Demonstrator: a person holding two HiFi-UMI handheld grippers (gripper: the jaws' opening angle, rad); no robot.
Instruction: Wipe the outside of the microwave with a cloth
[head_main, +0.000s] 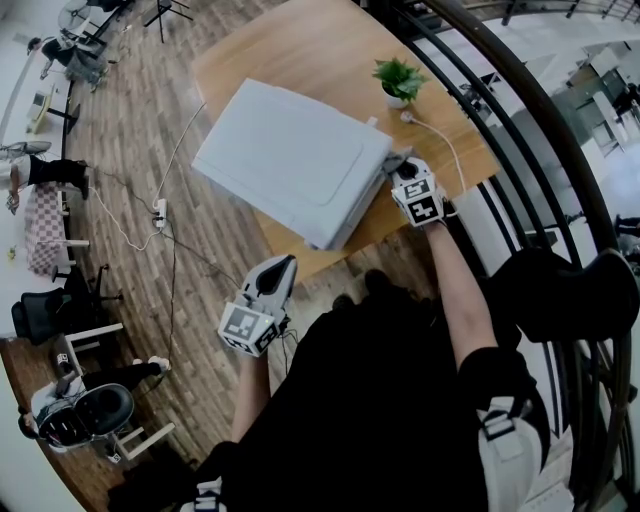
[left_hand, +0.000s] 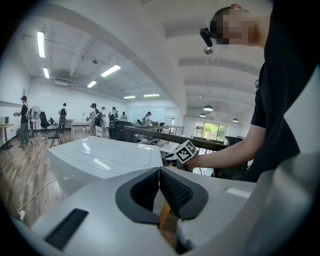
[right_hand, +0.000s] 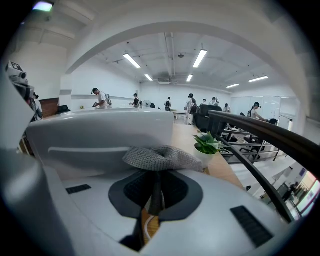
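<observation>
A grey, coarse-woven cloth (right_hand: 159, 157) bunches between the clamped jaws of the right gripper (right_hand: 156, 192), at the side of the smooth white boxy microwave (head_main: 290, 160) on the wooden table (head_main: 300, 50). The left gripper (left_hand: 159, 190) is closed on nothing.

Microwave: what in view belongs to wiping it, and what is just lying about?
For the job: microwave, cloth, right tool shut on the cloth.
Lying about: plant, white cable, power strip.
</observation>
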